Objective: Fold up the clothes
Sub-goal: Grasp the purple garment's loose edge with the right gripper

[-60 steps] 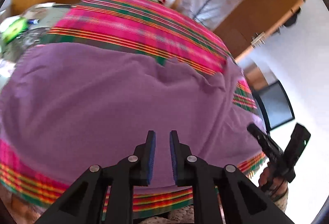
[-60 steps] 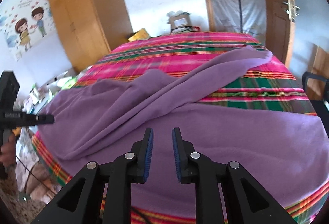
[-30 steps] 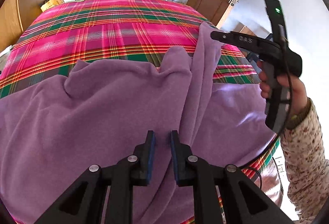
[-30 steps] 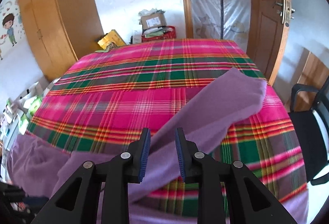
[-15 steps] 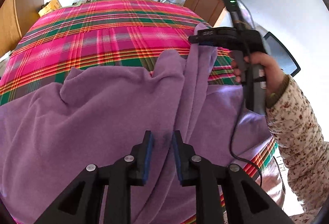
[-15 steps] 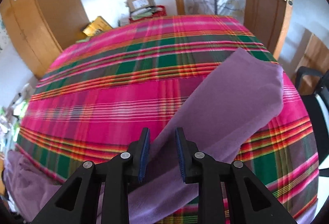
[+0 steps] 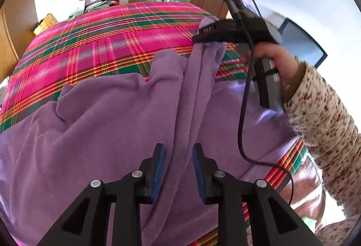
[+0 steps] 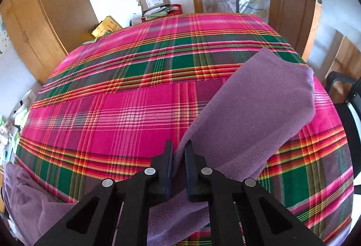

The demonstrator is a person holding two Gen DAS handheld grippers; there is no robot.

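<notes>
- The purple fleece garment [image 7: 94,124] lies spread over the near part of the bed, on a pink, green and orange plaid bedspread [image 7: 108,43]; its body covers the near edge, and one long sleeve [image 8: 259,106] runs out across the plaid toward the far right.
- Right gripper [image 8: 179,169]: two seconds ago it hung over the garment's body with its jaws apart. Since then it has travelled out along the sleeve, and its jaws are now pinched on the sleeve's left edge, with fleece showing between them.
- In the left wrist view the same gripper, in the person's right hand [image 7: 270,58], sits at the top of a ridge of gathered fabric, so the sleeve looks lifted a little off the bedspread.
- Left gripper [image 7: 178,169]: its jaws stand released, a little wider than half a second ago, straddling that ridge low on the garment without pinching it.
- Judgement: the sleeve has gone from lying loose to being held, which suits carrying it across onto the body.
- The loose fleece may sag or drag the body with it.
</notes>
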